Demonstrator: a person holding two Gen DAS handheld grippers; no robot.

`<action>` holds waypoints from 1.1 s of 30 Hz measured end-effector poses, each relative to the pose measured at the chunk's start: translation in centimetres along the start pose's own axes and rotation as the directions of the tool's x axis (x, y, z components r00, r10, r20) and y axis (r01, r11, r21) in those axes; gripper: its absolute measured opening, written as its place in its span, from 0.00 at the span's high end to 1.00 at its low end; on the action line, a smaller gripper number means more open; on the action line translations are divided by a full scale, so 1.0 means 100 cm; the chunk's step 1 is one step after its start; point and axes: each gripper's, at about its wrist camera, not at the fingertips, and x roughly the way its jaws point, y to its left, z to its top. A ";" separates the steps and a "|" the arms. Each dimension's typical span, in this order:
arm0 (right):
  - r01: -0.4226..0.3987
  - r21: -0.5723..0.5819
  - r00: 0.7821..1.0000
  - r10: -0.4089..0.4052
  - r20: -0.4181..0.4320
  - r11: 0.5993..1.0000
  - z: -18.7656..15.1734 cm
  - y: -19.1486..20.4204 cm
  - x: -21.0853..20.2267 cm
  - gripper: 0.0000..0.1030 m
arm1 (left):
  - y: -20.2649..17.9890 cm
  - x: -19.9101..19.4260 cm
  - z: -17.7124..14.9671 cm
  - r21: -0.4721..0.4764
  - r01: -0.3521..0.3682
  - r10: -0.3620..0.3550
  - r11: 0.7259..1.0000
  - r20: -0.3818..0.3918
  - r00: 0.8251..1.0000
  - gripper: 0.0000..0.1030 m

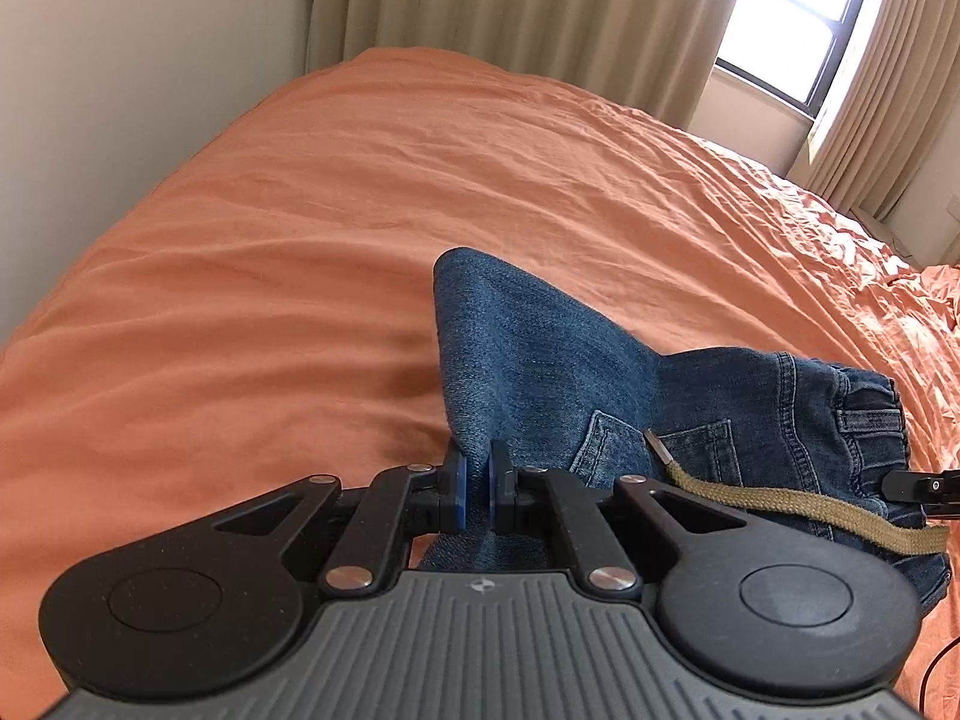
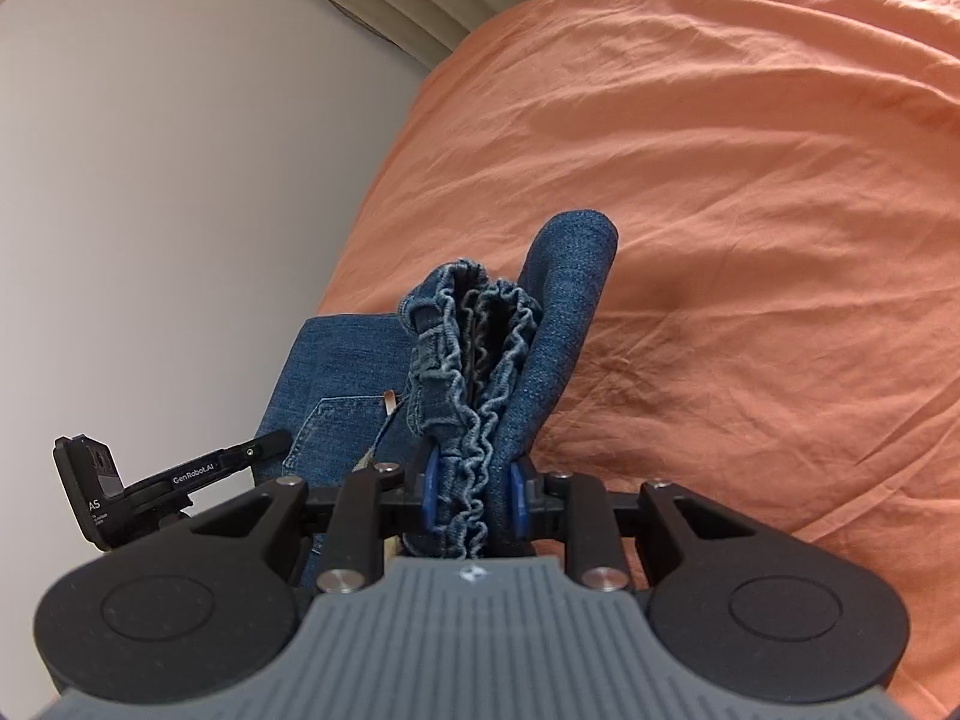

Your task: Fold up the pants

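Observation:
Blue denim pants (image 1: pixel 540 360) hang lifted above an orange bedsheet (image 1: pixel 300 210). My left gripper (image 1: pixel 477 489) is shut on a thin fold of the denim near the back pocket. A tan drawstring (image 1: pixel 780 507) lies over the gripper's right arm. In the right wrist view my right gripper (image 2: pixel 474 492) is shut on the bunched elastic waistband (image 2: pixel 474 360) together with a folded layer of the pants (image 2: pixel 564 300). The left gripper's body (image 2: pixel 180 480) shows at the left of that view, beside the pocket side of the pants.
The orange bedsheet (image 2: pixel 750 180) spreads wide under and beyond the pants. A pale wall (image 1: pixel 90 90) borders the bed on one side. Beige curtains (image 1: pixel 510 0) and a bright window (image 1: pixel 798 18) stand past the far edge.

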 end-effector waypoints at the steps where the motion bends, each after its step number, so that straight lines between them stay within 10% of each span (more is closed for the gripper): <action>1: 0.012 0.007 1.000 -0.012 -0.007 1.000 -0.001 -0.006 0.007 0.82 | 0.003 0.009 -0.004 -0.002 0.002 -0.002 1.000 -0.014 1.000 0.94; 11: 0.119 0.118 0.993 -0.115 -0.037 0.986 -0.014 -0.068 0.043 0.77 | 0.034 0.067 -0.026 -0.028 0.014 -0.016 1.000 -0.052 0.999 0.93; 15: 0.164 0.103 0.986 -0.162 -0.030 0.981 -0.016 -0.068 0.047 0.64 | 0.041 0.071 -0.029 -0.074 0.008 -0.013 0.997 -0.063 0.998 0.76; 21: 0.323 -0.125 0.944 -0.309 0.119 0.938 -0.022 -0.017 0.010 0.57 | 0.054 0.023 -0.032 -0.091 -0.001 0.000 0.996 -0.007 1.000 0.70; 27: 0.362 -0.401 0.926 -0.277 0.256 0.842 -0.069 0.045 -0.005 0.61 | 0.043 -0.022 -0.064 -0.047 0.065 -0.064 0.997 0.027 0.998 0.70; 33: 0.405 -0.376 0.914 -0.367 0.172 0.833 -0.093 0.032 0.035 0.70 | 0.035 -0.006 -0.104 -0.065 0.006 -0.011 0.998 -0.066 0.998 0.74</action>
